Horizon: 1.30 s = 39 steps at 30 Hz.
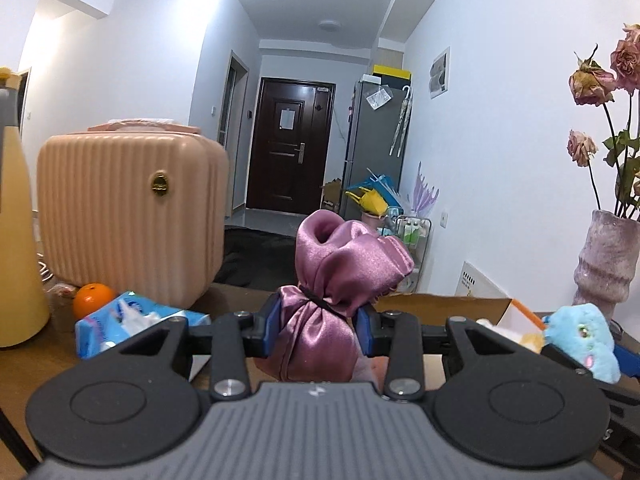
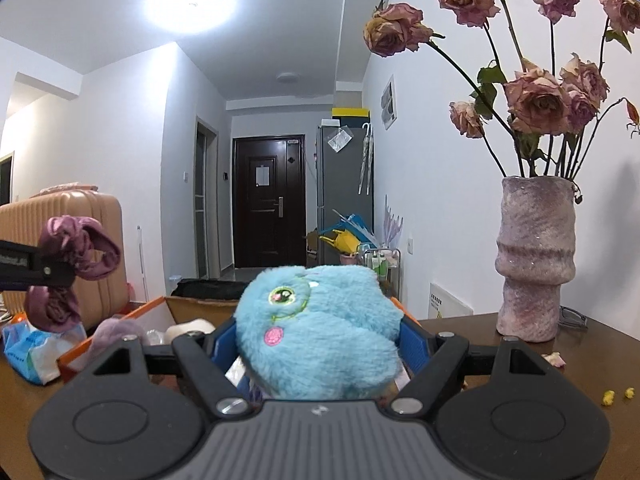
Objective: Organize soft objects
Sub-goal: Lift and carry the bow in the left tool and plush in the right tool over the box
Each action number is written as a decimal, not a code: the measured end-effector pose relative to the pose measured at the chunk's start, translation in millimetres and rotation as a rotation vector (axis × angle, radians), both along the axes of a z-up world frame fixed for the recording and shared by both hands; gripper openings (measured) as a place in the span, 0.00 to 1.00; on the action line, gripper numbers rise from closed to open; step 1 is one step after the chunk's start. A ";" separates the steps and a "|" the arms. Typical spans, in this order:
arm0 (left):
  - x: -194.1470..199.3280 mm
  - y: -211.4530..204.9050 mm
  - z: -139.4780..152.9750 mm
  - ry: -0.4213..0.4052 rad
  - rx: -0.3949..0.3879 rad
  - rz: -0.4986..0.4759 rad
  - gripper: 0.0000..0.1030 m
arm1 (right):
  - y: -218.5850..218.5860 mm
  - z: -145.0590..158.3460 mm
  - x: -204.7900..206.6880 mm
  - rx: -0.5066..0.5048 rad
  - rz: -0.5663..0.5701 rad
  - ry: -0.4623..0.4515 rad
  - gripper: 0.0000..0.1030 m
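Observation:
My left gripper (image 1: pixel 318 330) is shut on a pink satin pouch (image 1: pixel 340 276) tied with a black band, held above the wooden table. My right gripper (image 2: pixel 312 344) is shut on a fluffy blue plush toy (image 2: pixel 316 332) with a green eye, held over an open cardboard box (image 2: pixel 200 304). The box (image 1: pixel 440 304) lies just ahead and right of the left gripper, with soft items inside, among them a purple plush (image 2: pixel 116 332). The pouch also shows in the right wrist view (image 2: pixel 72 268), and the blue plush in the left wrist view (image 1: pixel 580 336).
A pink ribbed case (image 1: pixel 128 216) stands at the left, with an orange (image 1: pixel 94 298) and a blue tissue pack (image 1: pixel 132 318) in front of it. A yellow bottle (image 1: pixel 16 240) is at far left. A vase of dried roses (image 2: pixel 536 260) stands at right on the table (image 2: pixel 580 360).

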<state>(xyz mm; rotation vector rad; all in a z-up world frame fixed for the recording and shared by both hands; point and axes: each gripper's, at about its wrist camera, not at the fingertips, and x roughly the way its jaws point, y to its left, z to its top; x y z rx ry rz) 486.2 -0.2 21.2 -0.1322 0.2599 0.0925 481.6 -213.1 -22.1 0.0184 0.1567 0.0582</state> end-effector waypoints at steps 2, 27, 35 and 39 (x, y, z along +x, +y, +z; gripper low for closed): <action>7.9 -6.3 -0.9 -0.002 -0.004 0.002 0.37 | -0.1 1.4 8.7 0.014 -0.001 -0.002 0.76; 94.9 -38.7 -25.7 0.019 0.078 0.016 0.37 | 8.3 -0.3 93.6 0.028 -0.026 0.004 0.76; 102.6 -27.9 -29.9 0.042 0.063 0.012 0.41 | 12.1 -5.8 96.6 0.010 -0.021 0.041 0.77; 102.6 -29.1 -29.7 0.044 0.065 0.014 0.49 | 11.4 -8.0 97.8 0.013 -0.016 0.063 0.80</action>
